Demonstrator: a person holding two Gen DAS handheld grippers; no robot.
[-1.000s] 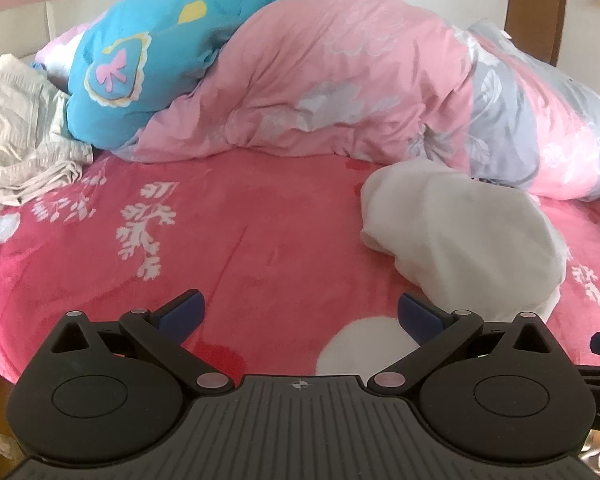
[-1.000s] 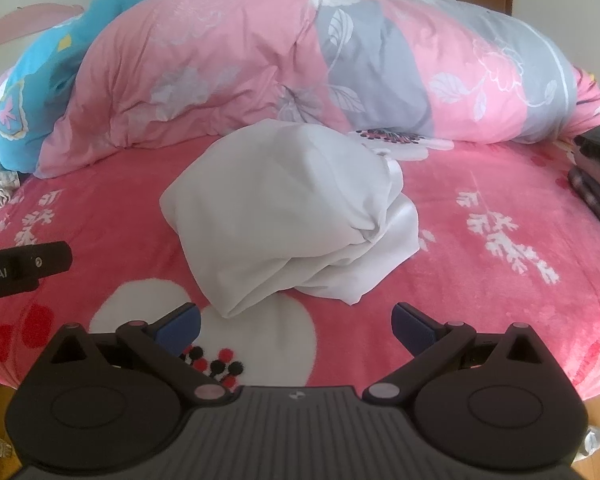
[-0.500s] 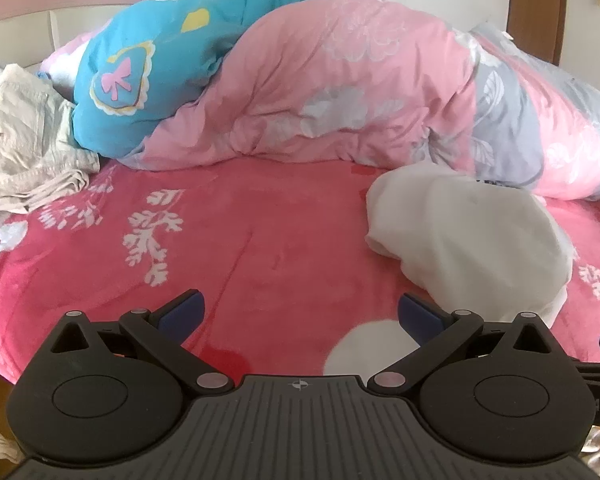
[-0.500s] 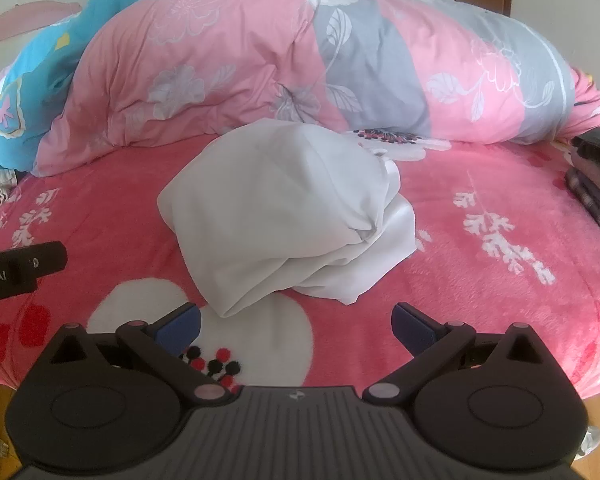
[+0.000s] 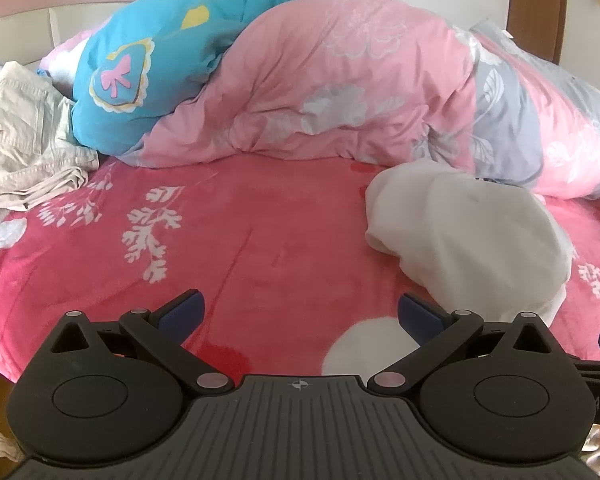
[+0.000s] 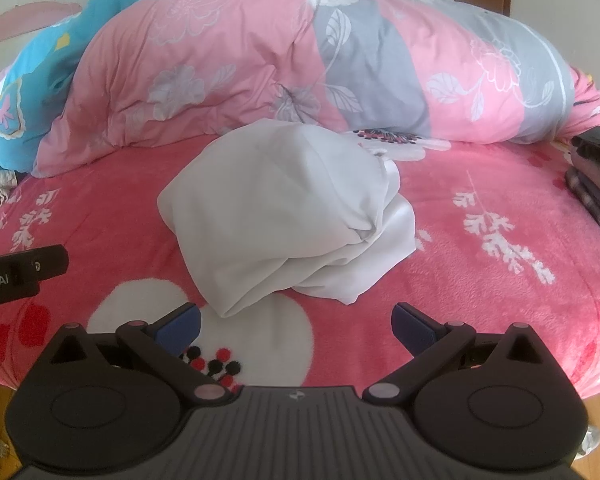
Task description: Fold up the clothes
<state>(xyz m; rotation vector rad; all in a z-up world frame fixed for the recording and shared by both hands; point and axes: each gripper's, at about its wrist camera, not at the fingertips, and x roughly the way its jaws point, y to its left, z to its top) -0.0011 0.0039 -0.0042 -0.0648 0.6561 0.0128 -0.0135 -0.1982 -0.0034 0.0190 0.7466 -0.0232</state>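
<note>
Both claws — left [image 5: 299,313], right [image 6: 296,322] — gape empty; reach for the white garment's [image 6: 284,208] near edge first.

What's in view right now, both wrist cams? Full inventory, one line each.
white garment: 1, white, crumpled mid-bed, ahead of right gripper
beige clothes: 1 pile, beige, bed's far left
dark clothes: 1 stack, dark, bed's right edge
duvet: 1, pink and grey floral, heaped at back
blue bedding: 1, blue, back left
blanket: 1, red-pink, covering bed
left gripper: open, empty
right gripper: open, empty
</note>
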